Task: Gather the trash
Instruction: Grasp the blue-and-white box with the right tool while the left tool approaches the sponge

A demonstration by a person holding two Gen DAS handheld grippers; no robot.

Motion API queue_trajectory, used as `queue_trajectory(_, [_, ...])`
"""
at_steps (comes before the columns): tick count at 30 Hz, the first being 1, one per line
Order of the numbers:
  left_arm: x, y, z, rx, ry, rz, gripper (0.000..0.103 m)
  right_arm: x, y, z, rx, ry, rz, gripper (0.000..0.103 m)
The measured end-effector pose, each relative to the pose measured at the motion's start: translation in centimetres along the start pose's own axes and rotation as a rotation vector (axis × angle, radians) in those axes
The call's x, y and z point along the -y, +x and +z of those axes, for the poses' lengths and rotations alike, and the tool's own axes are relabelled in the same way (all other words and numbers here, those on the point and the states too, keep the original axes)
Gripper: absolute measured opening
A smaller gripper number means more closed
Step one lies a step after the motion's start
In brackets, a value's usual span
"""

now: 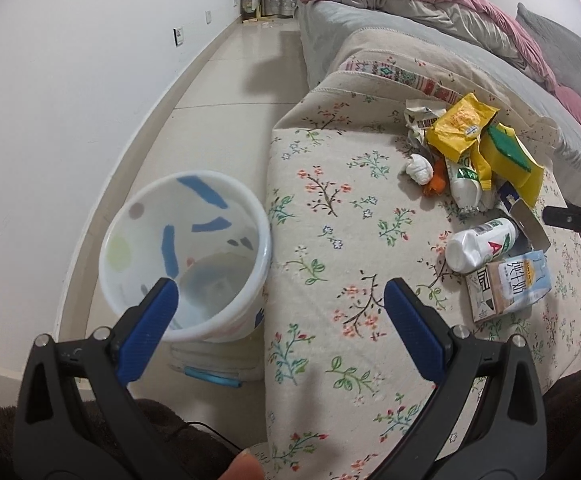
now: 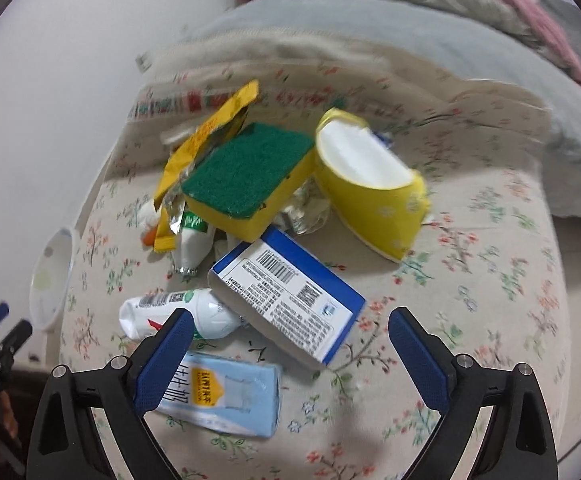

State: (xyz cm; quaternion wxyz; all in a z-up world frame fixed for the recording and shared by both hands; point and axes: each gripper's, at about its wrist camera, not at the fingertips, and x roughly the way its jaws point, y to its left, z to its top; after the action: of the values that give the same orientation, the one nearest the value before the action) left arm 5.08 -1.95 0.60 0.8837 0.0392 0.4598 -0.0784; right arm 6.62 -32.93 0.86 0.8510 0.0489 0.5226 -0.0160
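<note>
Floral-cloth sofa (image 2: 470,280) beside tiled floor. Right gripper (image 2: 290,330): jaws wide apart, empty, over trash pile. Blue box (image 2: 290,292) at 12 o'clock, barcode up, print too small to read; bottle (image 2: 178,312) at 10; milk carton (image 2: 226,392) at 8, Chinese lettering. Sponge (image 2: 246,172) and yellow cup (image 2: 370,200) beyond, blurred. Left gripper (image 1: 280,294): jaws apart, empty; bin (image 1: 186,256) at 10 on floor.
</note>
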Motion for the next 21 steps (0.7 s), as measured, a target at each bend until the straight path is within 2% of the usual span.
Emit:
queue_trajectory(4, [0.6, 0.7, 0.1, -0.022, 0.012, -0.003, 0.102, -0.7, 1.9, 0.7, -0.047, -0.126, -0.012, 0.098])
queue_trajectory(7, [1.2, 1.2, 0.4, -0.032, 0.033, 0.003, 0.102, -0.5, 3.1, 1.0, -0.070, -0.166, -0.023, 0.096])
queue_trajectory(13, [2.6, 2.2, 1.5, -0.042, 0.073, 0.003, 0.102, 0.7, 5.1, 0.9, -0.115, -0.149, 0.054, 0.079])
queue_trajectory(19, [5.3, 2.5, 3.2, -0.036, 0.119, -0.020, 0.102, 1.6, 3.6, -0.4, -0.074, -0.129, 0.081, 0.051])
queue_trajectory(21, [6.4, 2.5, 3.7, -0.035, 0.135, -0.038, 0.102, 1.9, 2.5, -0.9, -0.035, -0.121, 0.096, 0.028])
